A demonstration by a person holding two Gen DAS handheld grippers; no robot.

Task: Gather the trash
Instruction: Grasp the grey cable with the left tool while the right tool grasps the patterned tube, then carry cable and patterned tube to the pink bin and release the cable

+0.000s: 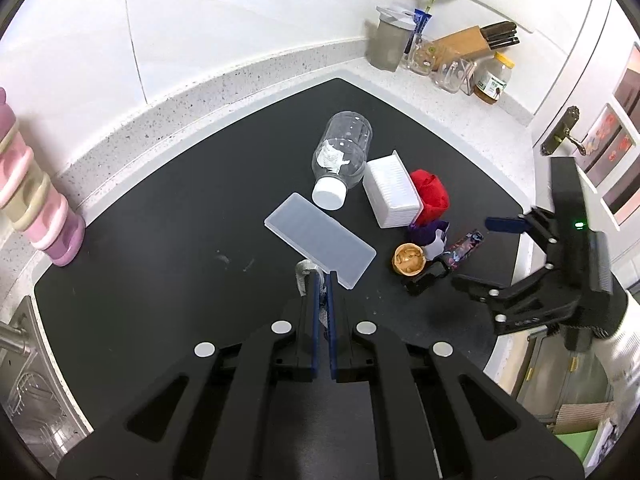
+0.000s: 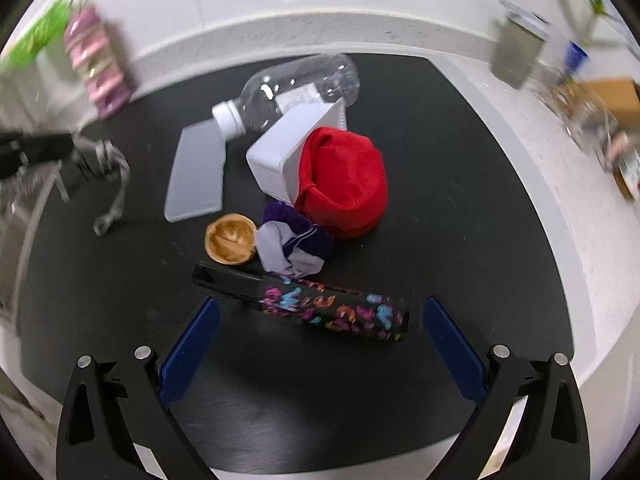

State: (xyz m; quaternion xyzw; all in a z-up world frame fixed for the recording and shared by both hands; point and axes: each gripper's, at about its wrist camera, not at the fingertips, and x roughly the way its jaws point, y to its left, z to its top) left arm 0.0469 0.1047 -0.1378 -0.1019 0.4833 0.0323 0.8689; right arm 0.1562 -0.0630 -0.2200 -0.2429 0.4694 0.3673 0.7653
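My left gripper (image 1: 323,280) is shut on a grey strip of wrapper (image 1: 305,276), held above the black mat; the strip also shows in the right wrist view (image 2: 116,196). My right gripper (image 2: 320,312) is open and empty, its blue pads either side of a black folded item with colourful print (image 2: 320,306). Just beyond lie a walnut shell half (image 2: 231,239), a purple and grey cloth (image 2: 294,246), a red cloth (image 2: 344,184), a white box (image 2: 280,148), a clear plastic bottle (image 2: 296,88) and a flat translucent lid (image 2: 196,172).
The black mat (image 1: 160,240) lies on a speckled white counter (image 1: 200,92). A pink stacked container (image 1: 36,196) stands at the left. A knife block (image 1: 472,42), jars and a grey cup (image 1: 388,40) stand at the back right. A sink (image 1: 24,360) is at the lower left.
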